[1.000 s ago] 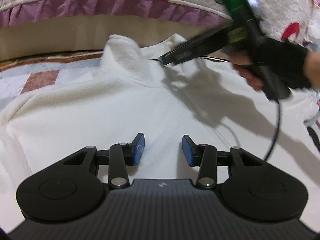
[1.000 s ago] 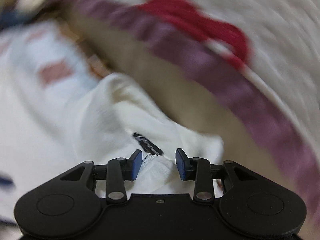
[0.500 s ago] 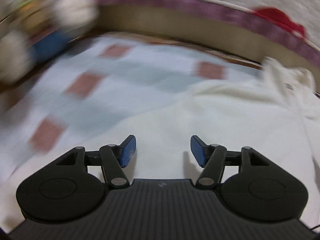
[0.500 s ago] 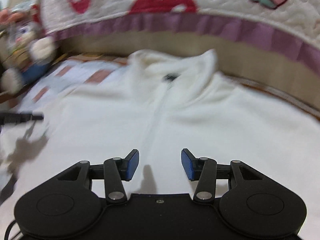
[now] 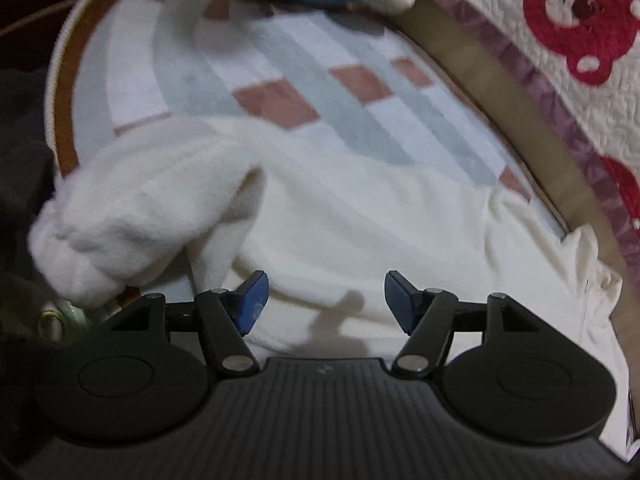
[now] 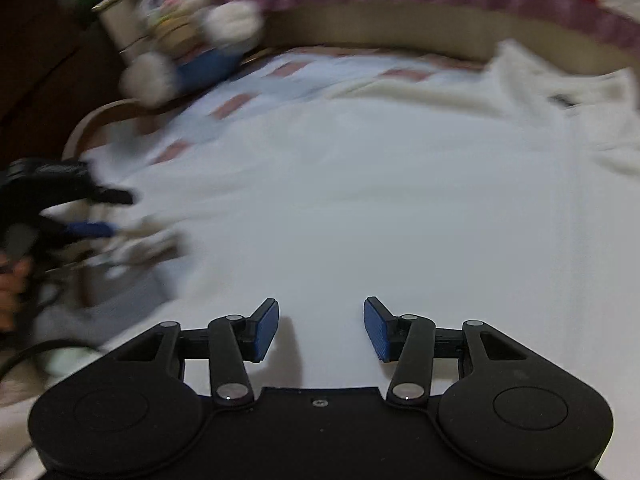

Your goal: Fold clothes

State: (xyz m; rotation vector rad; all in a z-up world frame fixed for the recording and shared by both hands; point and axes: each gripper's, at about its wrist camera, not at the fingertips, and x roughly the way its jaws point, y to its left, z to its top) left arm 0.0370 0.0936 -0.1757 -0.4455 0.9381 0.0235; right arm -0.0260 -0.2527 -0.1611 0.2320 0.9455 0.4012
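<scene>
While both tools, left tool and right tool, are held apart, the white garment is seen, apparently flat, on the bed.

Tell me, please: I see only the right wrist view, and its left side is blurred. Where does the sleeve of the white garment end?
Observer: In the left wrist view the sleeve lies bunched up, and its end reaches the edge of the checked bed cover.
Operator: Does the left gripper hold it?
Observer: No. The left gripper is open with nothing between its fingers. The sleeve lies off to its left, apart from it.
Operator: What is under those fingers, then?
Observer: The body of the white garment, spread out on the cover. The fingers cast a shadow on it.
</scene>
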